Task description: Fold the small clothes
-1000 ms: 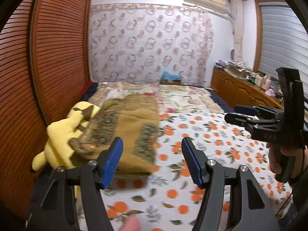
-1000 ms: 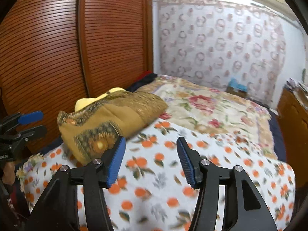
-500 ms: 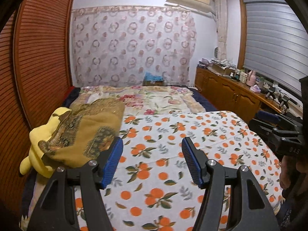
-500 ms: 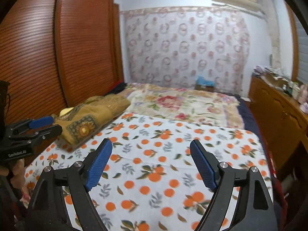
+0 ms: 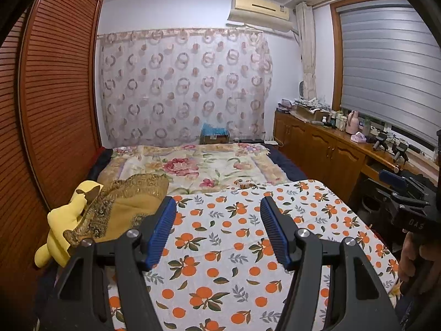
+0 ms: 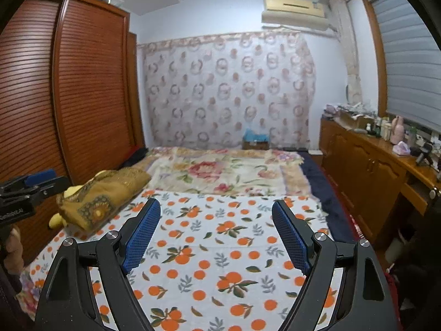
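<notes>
A folded mustard-brown patterned garment [image 5: 129, 207] [image 6: 104, 193] lies at the left side of the bed, resting partly on a yellow plush toy [image 5: 63, 229] [image 6: 56, 220]. My left gripper [image 5: 217, 207] hovers open above the orange-print sheet [image 5: 220, 253], nothing between its blue pads, the garment just to its left. My right gripper [image 6: 215, 207] is open wide over the same sheet [image 6: 220, 251], also empty. Each gripper shows in the other's view: the right one [image 5: 397, 184] at the far right edge, the left one [image 6: 35, 182] at the far left edge, both hand-held.
A slatted wooden wardrobe [image 5: 55, 110] runs along the bed's left side. A floral blanket [image 5: 198, 165] covers the far half of the bed. A wooden cabinet [image 6: 366, 171] with bottles and clutter lines the right wall under the window.
Both grippers drew back and rose, away from the folded garment, which now sits lower left in both views. The right gripper's jaws spread wider. More of the sheet shows.
</notes>
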